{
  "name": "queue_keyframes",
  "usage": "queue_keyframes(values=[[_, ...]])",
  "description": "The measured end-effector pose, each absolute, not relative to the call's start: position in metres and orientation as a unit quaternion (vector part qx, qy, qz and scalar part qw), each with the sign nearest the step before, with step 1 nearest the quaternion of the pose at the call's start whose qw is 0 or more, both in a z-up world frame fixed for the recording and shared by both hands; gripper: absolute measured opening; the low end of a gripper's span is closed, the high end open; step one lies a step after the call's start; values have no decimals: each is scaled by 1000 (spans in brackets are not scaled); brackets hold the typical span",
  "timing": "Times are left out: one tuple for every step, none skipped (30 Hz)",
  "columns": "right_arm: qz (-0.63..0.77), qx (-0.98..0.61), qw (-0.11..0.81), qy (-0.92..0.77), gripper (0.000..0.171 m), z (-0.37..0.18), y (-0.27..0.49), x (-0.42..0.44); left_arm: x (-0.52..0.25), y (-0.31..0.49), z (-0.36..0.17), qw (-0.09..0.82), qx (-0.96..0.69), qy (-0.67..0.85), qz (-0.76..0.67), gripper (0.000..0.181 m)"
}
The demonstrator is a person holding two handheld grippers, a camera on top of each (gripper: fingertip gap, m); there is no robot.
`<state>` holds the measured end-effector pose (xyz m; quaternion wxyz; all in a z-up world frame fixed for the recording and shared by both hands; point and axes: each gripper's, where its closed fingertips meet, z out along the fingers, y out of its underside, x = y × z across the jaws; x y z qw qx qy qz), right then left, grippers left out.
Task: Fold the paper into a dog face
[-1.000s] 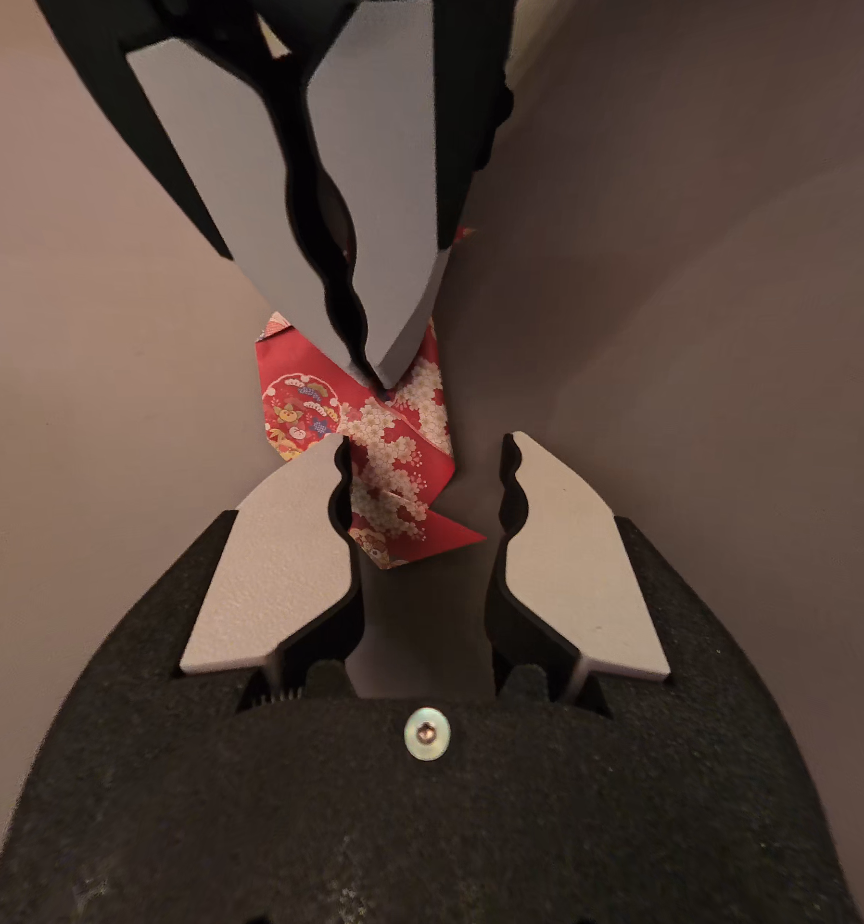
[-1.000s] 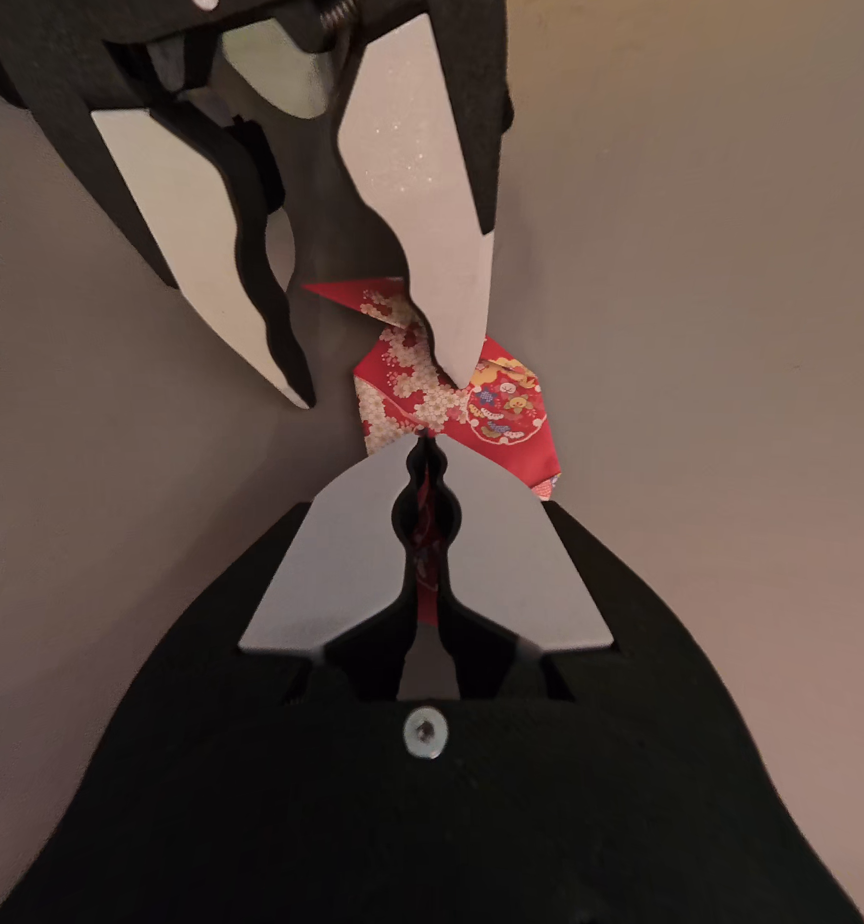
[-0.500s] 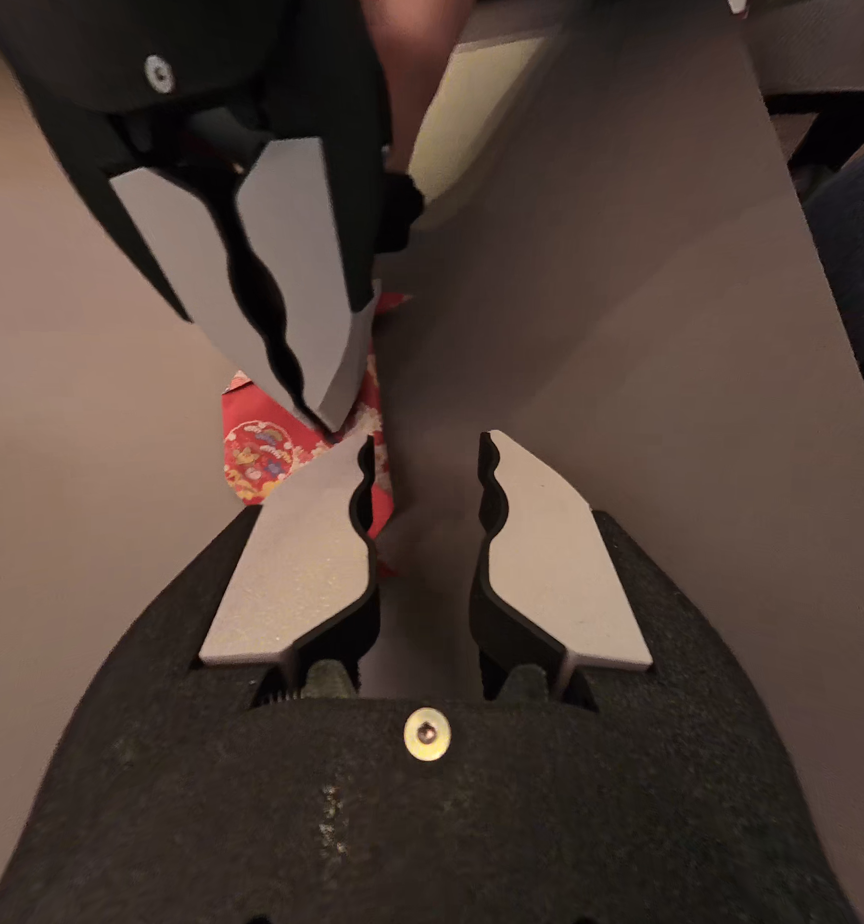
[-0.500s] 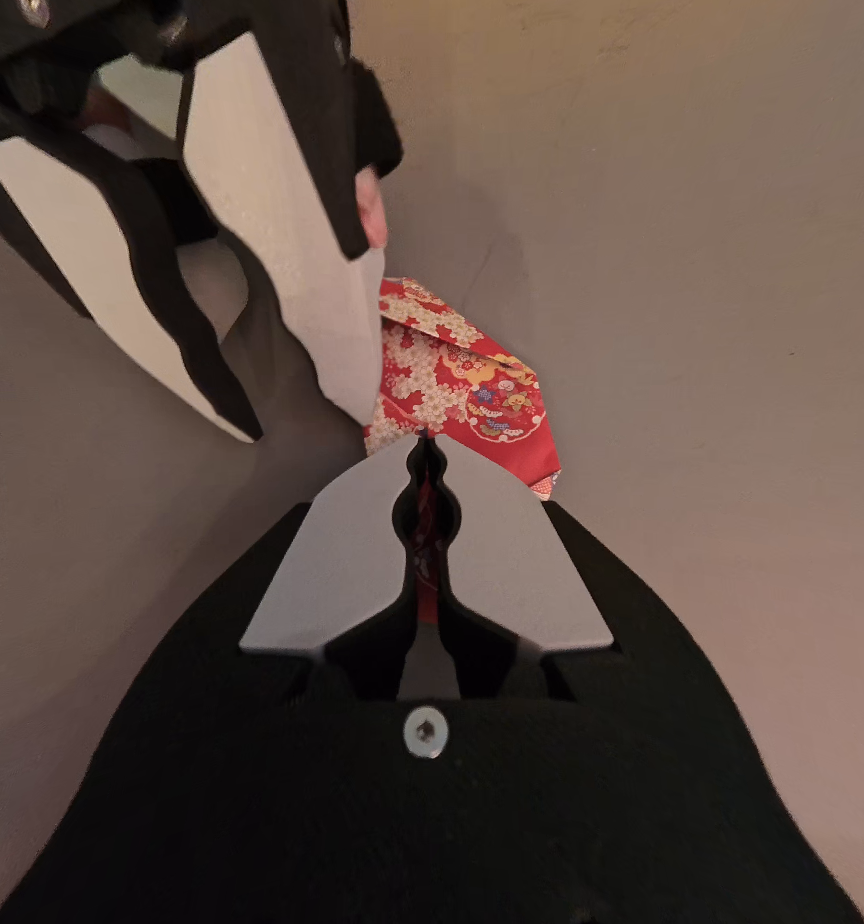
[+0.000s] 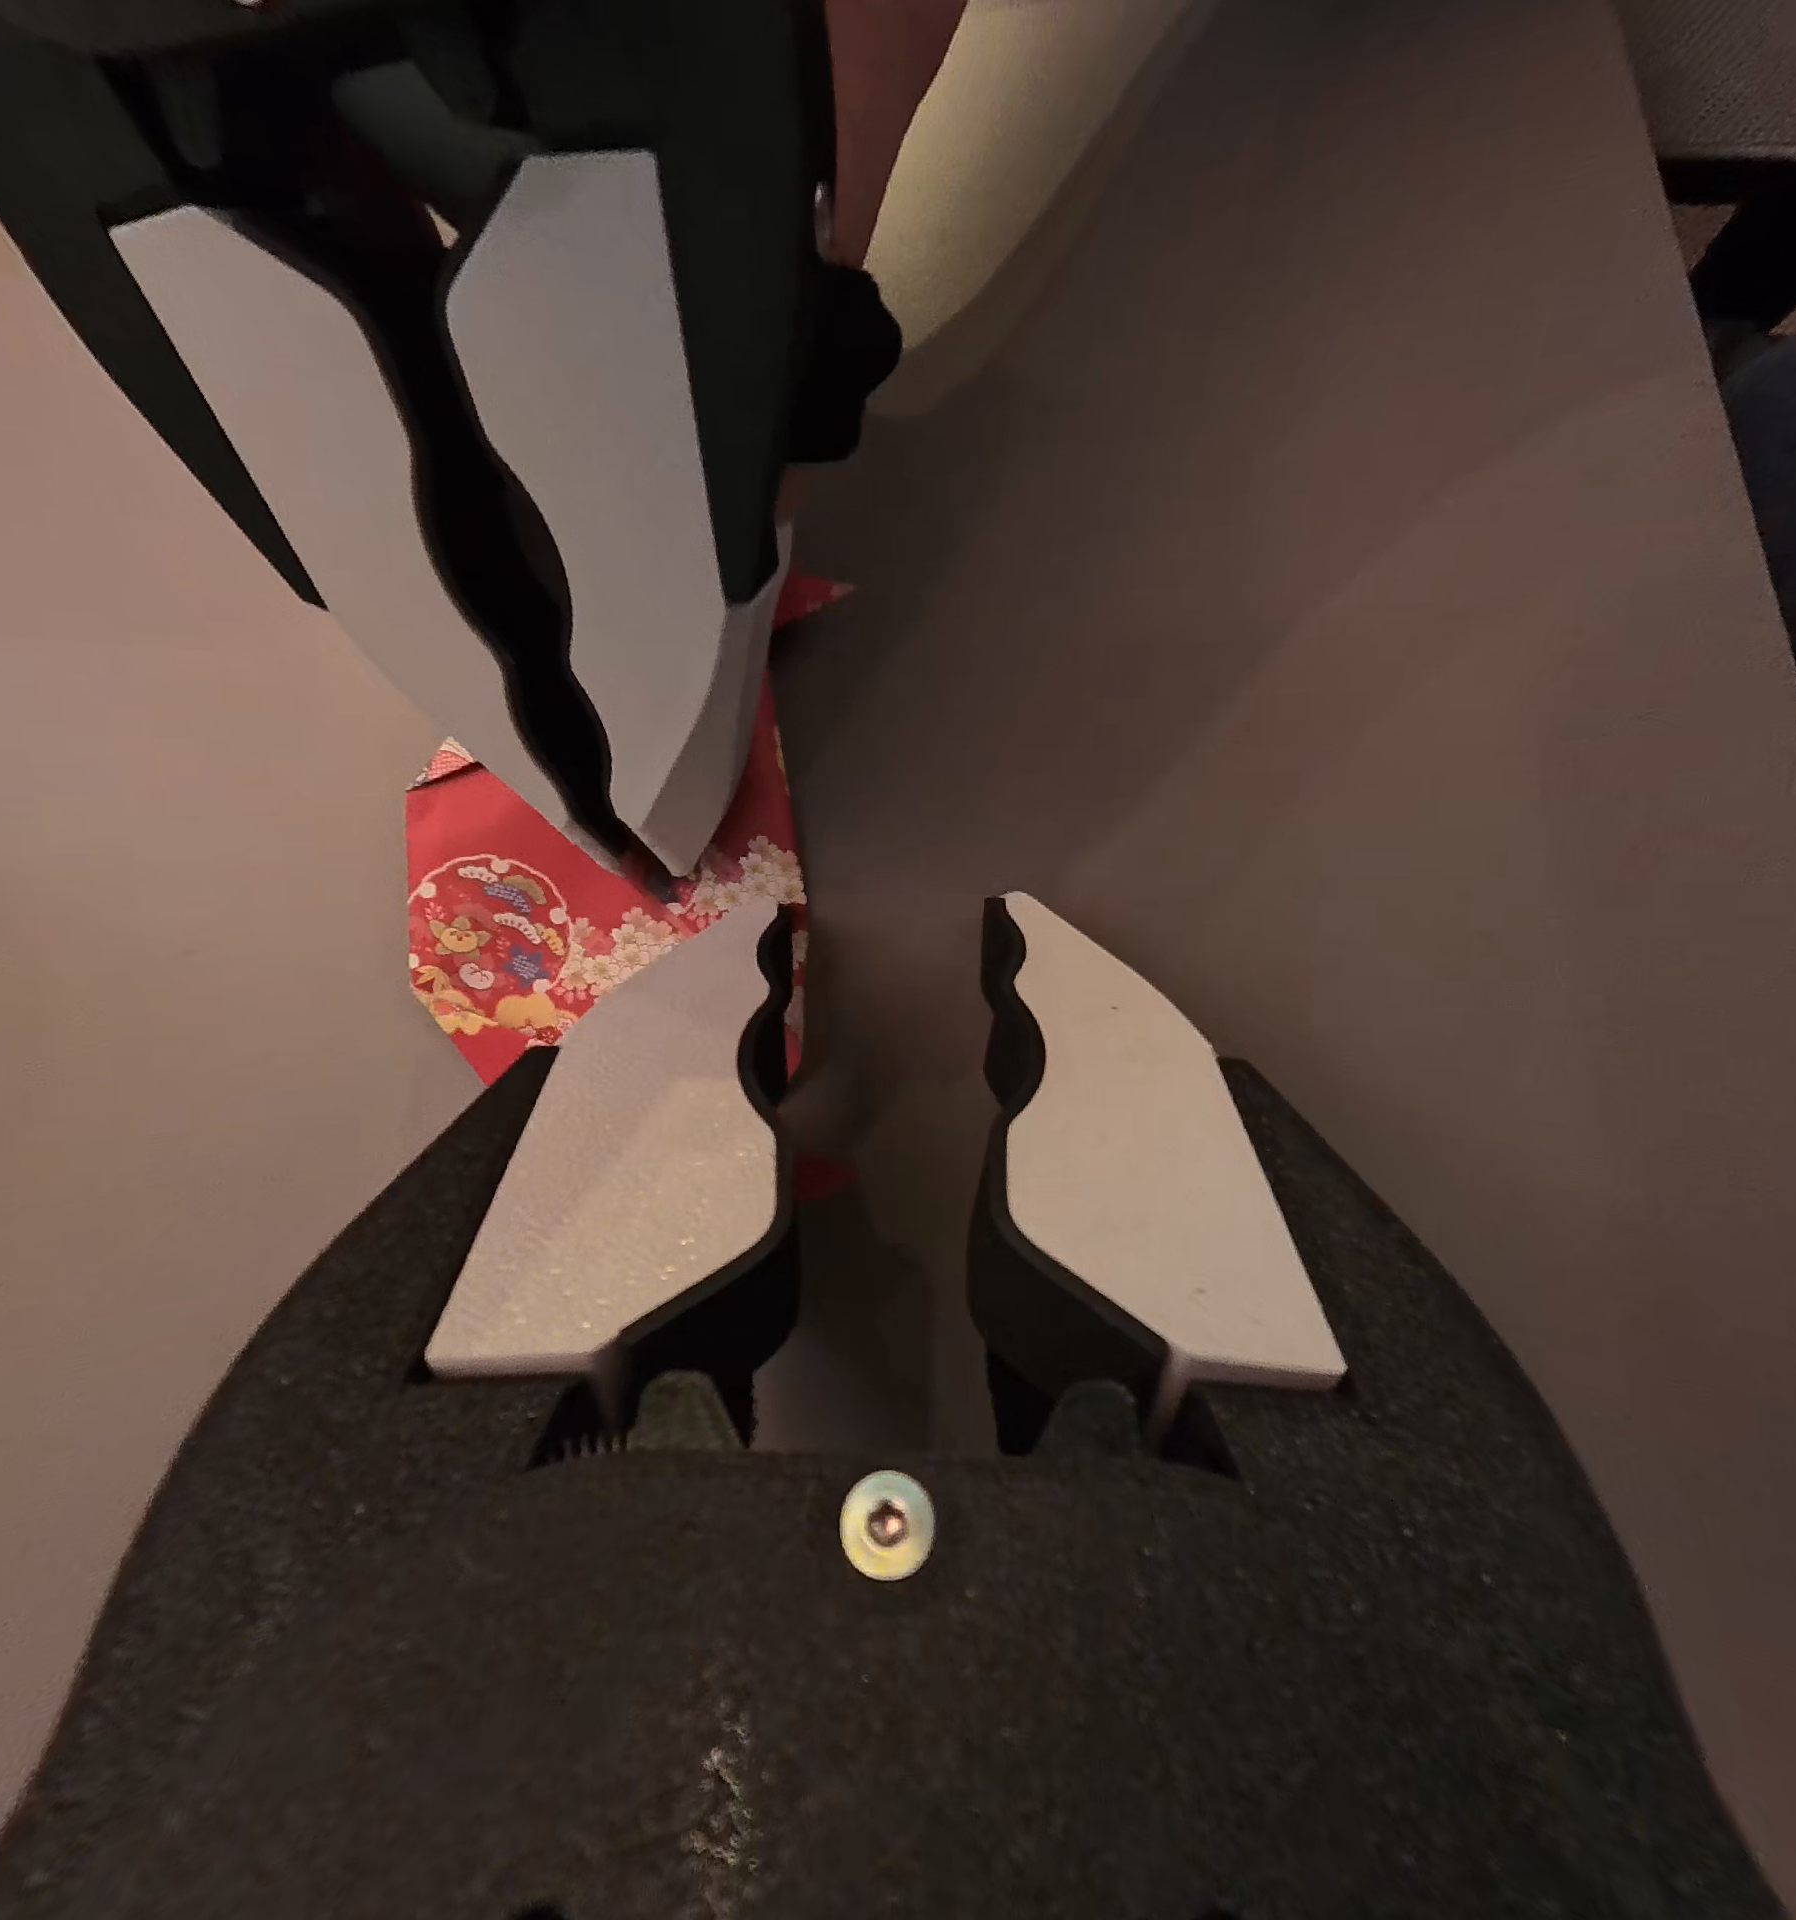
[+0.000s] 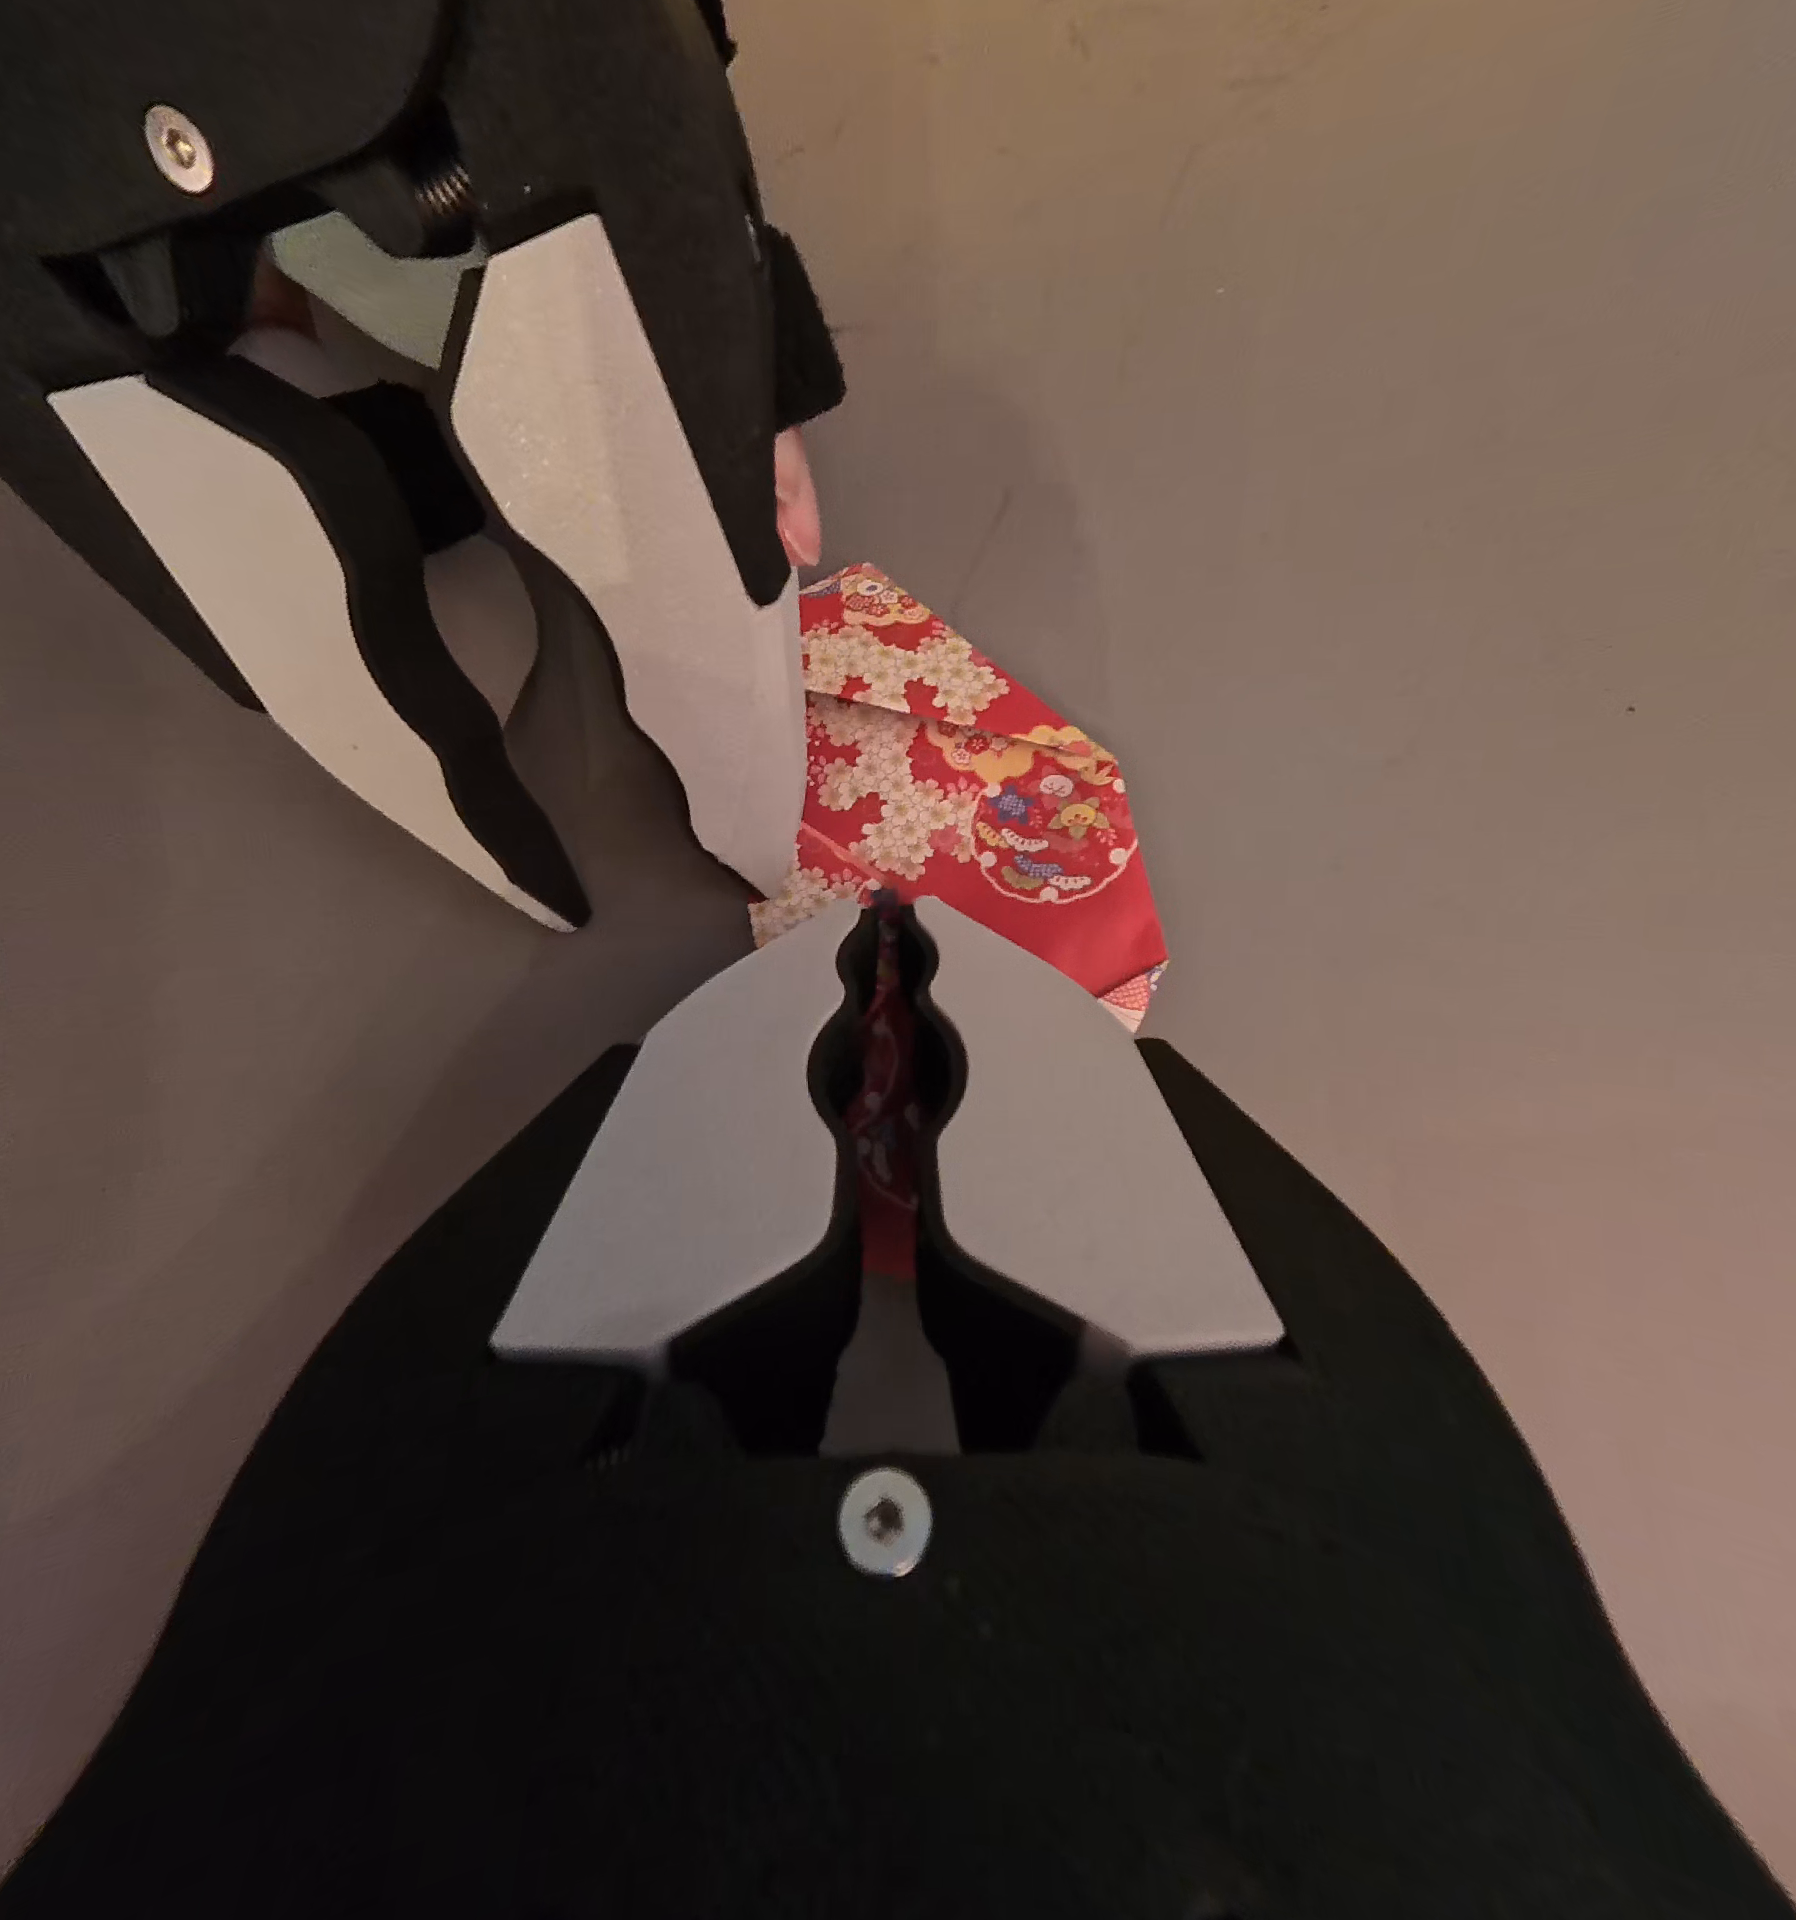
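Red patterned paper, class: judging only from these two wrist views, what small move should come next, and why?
Probably shift the open left gripper sideways onto the paper to pin it. The right gripper is shut on a raised flap, while the left straddles bare table beside the paper.

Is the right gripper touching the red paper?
Touching. The right wrist view shows the right gripper shut on the red paper, with a strip pinched between its fingers.

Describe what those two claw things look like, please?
Both match: the left gripper and right gripper have rough matt black bodies, a silver screw at the centre, and two pale grey pointed fingers with wavy black inner edges.
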<state>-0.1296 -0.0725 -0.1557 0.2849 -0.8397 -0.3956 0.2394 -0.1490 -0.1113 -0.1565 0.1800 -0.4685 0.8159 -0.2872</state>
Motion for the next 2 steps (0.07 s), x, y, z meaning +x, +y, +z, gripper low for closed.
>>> queue_keyframes(values=[[241, -839, 284, -396, 7, -156, -72, -130, -149, -111, -156, 180, -468, 817, -287, 35], [243, -839, 283, -396, 7, -156, -72, -130, -149, -111, -157, 179, -467, 817, -286, 35]])
